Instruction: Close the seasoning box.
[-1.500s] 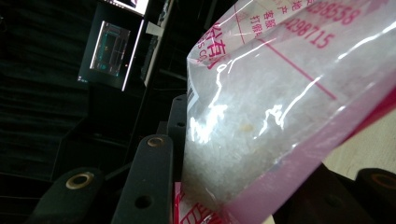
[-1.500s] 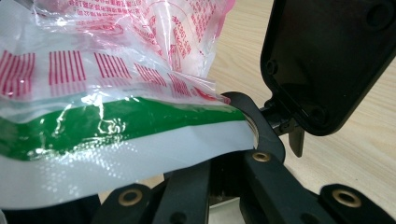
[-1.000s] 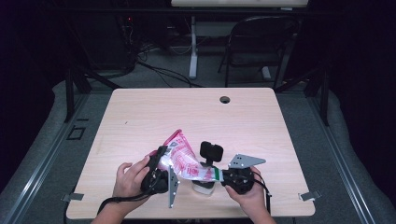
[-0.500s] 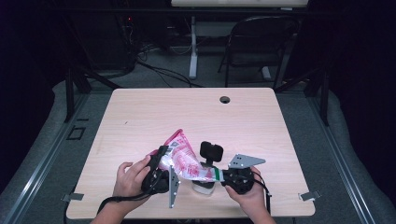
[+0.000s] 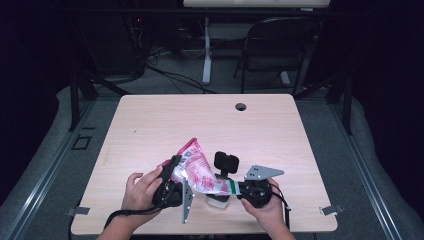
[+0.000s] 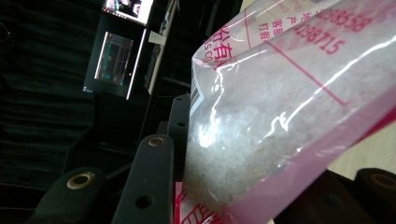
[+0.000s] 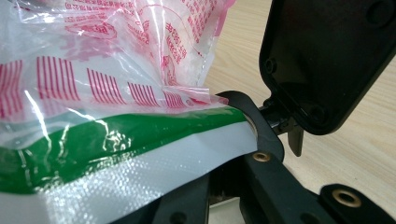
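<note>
Currently both tools hold one plastic bag of white crystals (sugar or salt, can't tell which) off the counter, near its front edge.

Left tool: jaws partly closed on the bag's pink-printed end; left gripper view has the granule-filled film pressed against the black jaw. Grip looks firm.

Right tool: jaws fully closed, pinching the flat green-and-white sealed edge of the bag; no crystals in that strip.

Beneath the bag sits a small white container w/ a black flip lid standing open, lid upright behind the bag.

Step in hand, judged: bag stretched between both tools, held over/just beside the open container, prob. prior to opening the seal or pouring. Whether the bag is already open can't be told.

Next move calls for: keep the left hold steady as anchor; right tool to pull along the seal w/o jerking, bag mouth kept above the container opening. Risk: crystals spilling onto counter, thin film slipping.
</note>
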